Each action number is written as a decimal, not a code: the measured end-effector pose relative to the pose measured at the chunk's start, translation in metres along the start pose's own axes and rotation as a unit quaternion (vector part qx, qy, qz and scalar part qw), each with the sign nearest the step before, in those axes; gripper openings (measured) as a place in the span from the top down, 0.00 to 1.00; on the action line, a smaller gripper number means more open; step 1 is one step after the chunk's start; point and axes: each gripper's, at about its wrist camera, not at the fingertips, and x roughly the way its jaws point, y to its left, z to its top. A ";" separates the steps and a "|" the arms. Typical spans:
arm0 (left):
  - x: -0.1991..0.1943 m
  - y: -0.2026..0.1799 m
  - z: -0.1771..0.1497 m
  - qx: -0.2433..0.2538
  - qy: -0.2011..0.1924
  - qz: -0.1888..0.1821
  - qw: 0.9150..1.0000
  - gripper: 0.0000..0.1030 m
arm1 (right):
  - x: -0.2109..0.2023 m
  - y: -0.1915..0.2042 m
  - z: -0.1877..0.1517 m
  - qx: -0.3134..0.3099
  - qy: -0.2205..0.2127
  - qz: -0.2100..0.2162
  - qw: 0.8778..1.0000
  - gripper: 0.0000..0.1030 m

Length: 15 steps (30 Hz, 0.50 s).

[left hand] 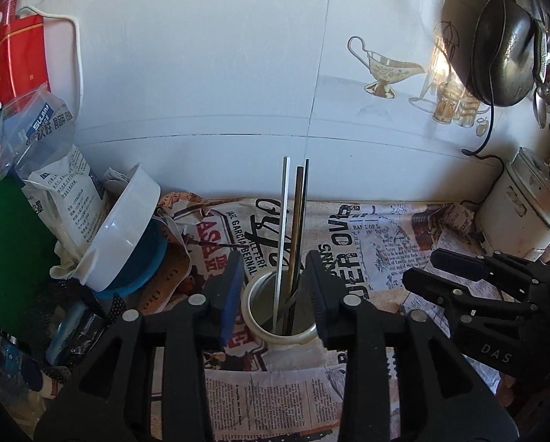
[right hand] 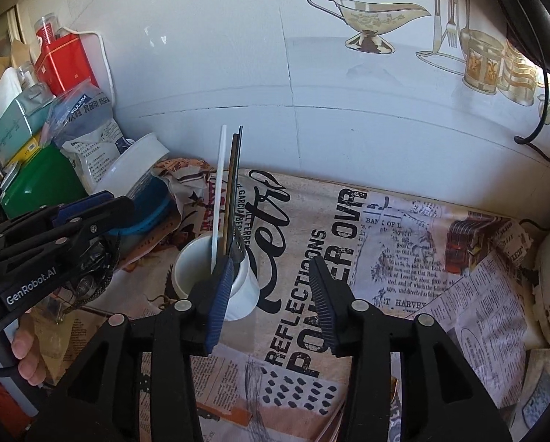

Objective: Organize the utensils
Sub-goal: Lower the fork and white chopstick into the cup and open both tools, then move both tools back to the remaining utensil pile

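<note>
Table cover [right hand: 311,331] reads "REFLECTIONS"; left gripper [right hand: 87,208] marked "GenRobot.AI". White cup [right hand: 238,287] holds three upright utensils [right hand: 228,191]. Both grippers, right gripper [right hand: 269,294] included, apart, empty.

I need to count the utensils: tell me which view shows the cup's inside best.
The left wrist view: it looks down into the white cup, showing where the sticks rest. The right wrist view shows its outer wall, part-hidden by the jaws.

I see a white cup [right hand: 216,276] holding white, brown and black sticks [left hand: 293,228]. Worktop cover [right hand: 385,258] is beige newspaper print, black lettering. Red box [right hand: 67,62], green box [right hand: 39,184], blue-and-white bowls [left hand: 127,243] at left edge.
</note>
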 end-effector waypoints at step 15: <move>-0.038 -0.055 -0.025 0.003 -0.021 0.006 1.000 0.20 | -0.040 -0.045 -0.033 0.008 -0.001 -0.020 1.000 0.43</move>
